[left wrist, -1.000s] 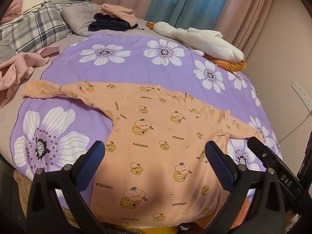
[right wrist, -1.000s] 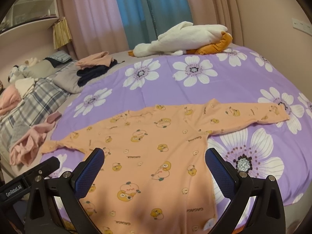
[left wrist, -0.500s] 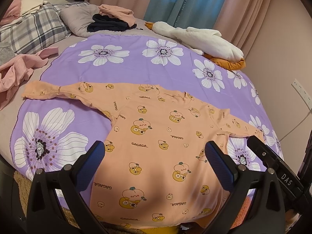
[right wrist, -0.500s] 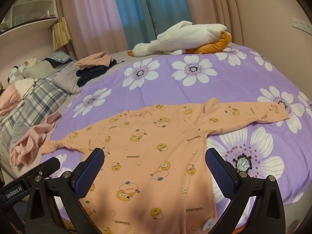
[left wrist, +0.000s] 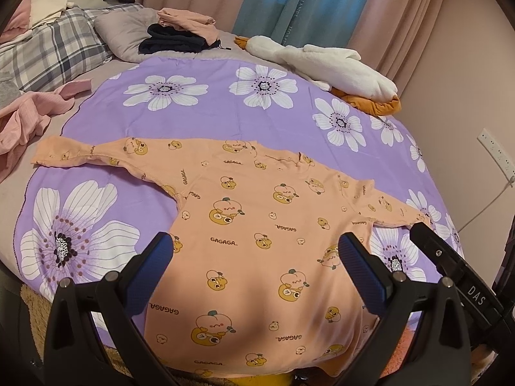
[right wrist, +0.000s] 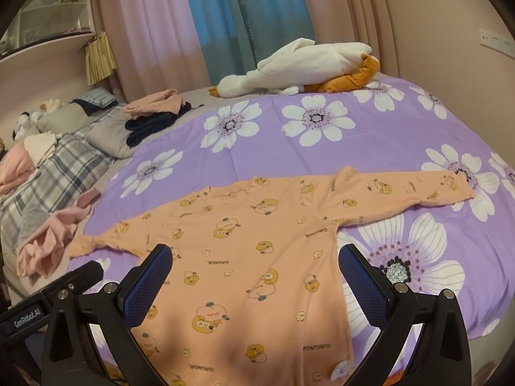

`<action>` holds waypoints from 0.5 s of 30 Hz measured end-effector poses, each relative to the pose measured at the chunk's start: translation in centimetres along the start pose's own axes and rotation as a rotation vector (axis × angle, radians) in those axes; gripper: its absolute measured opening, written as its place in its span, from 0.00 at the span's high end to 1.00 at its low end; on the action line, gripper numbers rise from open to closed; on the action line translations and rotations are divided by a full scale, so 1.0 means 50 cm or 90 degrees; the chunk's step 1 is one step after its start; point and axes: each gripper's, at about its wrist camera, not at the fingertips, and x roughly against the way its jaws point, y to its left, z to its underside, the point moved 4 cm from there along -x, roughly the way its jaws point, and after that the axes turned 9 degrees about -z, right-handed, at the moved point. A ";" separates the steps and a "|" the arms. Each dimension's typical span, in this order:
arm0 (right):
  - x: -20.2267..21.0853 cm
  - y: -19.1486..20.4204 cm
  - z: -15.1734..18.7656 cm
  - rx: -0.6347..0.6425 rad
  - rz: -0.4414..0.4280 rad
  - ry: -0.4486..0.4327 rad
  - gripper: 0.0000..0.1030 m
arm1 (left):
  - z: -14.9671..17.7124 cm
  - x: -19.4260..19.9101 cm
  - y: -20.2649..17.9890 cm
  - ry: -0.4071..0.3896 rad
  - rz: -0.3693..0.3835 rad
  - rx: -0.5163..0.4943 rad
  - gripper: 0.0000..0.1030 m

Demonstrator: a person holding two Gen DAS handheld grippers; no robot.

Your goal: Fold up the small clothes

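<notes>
Garment: orange long-sleeved top [left wrist: 257, 244] printed with cartoon figures and "GAGAGA", lying flat and unfolded on the purple flowered sheet [left wrist: 199, 122], hem toward the near edge of the bed.
Sleeves: both spread outward; left sleeve [left wrist: 87, 152] reaches the sheet's left edge, with a twist near the cuff; right sleeve [right wrist: 402, 189] lies straight across a white flower.
Left gripper [left wrist: 256, 247]: jaws wide apart, holding nothing, poised above the near part of the top; no contact visible.
Right gripper [right wrist: 254, 259]: jaws wide apart, empty, above the near part of the same garment.
Left surroundings: crumpled pink garment [left wrist: 22, 122] beside the left sleeve, off the sheet; plaid blanket [left wrist: 54, 54] farther back.
Far surroundings: stack of pink and dark clothes [left wrist: 180, 33] on a grey pillow; white and orange plush toy [right wrist: 305, 67] at far right; curtains [right wrist: 225, 22] behind.
</notes>
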 end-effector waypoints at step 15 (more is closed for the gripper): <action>0.048 0.018 -0.075 0.013 -0.029 -0.039 0.01 | -0.021 0.008 -0.025 -0.015 0.010 -0.004 0.01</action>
